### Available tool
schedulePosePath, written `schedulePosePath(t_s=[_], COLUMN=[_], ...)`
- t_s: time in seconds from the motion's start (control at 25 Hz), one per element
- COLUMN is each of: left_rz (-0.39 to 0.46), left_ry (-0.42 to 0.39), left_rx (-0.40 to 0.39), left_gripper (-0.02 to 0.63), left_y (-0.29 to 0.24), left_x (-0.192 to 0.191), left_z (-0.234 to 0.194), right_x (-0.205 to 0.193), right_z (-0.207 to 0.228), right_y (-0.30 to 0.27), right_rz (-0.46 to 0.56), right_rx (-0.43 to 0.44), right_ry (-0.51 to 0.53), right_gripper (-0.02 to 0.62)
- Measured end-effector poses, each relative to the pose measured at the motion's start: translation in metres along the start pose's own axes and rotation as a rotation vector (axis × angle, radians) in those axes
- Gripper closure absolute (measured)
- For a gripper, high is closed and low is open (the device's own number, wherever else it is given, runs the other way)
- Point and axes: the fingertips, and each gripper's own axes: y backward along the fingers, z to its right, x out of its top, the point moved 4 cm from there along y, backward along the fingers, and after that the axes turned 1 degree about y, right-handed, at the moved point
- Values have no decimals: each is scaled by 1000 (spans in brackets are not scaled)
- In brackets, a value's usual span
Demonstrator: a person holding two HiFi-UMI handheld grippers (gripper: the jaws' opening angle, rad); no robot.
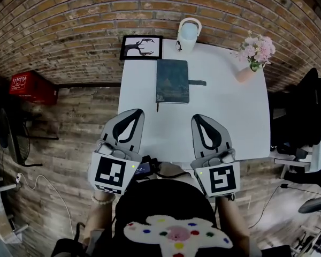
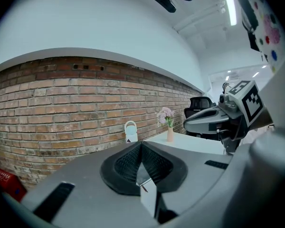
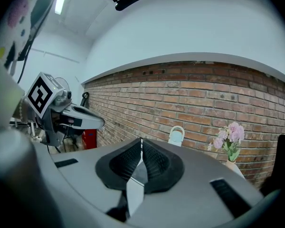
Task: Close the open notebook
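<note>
A dark teal notebook (image 1: 172, 81) lies shut on the white table (image 1: 224, 111), toward its far side, with a dark strap (image 1: 197, 82) sticking out on its right. My left gripper (image 1: 135, 114) hovers over the table's near edge, short of the notebook and a little left of it, shut with nothing in it. My right gripper (image 1: 198, 119) is level with it on the right, also shut and empty. Each gripper view shows its own pads meeting, on the left gripper (image 2: 141, 144) and on the right gripper (image 3: 141, 142). The jaws hide the notebook in both gripper views.
A framed black-and-white picture (image 1: 142, 47) leans on the brick wall behind the notebook. Next to it stands a pale jug with a handle (image 1: 188, 33). A vase of pink flowers (image 1: 254, 58) occupies the far right corner. A red crate (image 1: 29, 87) is on the floor left, an office chair (image 1: 310, 106) right.
</note>
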Motion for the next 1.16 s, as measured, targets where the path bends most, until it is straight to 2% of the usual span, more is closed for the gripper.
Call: schedulePosePath(t_s=[0.44,0.64,0.92,1.16], left_rz=[13,11,10,8], left_ry=[8,-14,25,22], left_rx=[-5,-6,-3,-12], left_gripper=[589,589,589,589], left_y=[0,1,1,2], left_x=[1,-1,0,-2], left_z=[0,-1,1,2], right_x=[-1,-1,-1,-4], right_z=[-1,-3,-5,-6], right_y=[0,0,0,0], right_rz=[-6,-9,-18,-32], right_rx=[-5,-2,2,-3], right_ry=[17,32,61,82], right_gripper=[557,557,557,557])
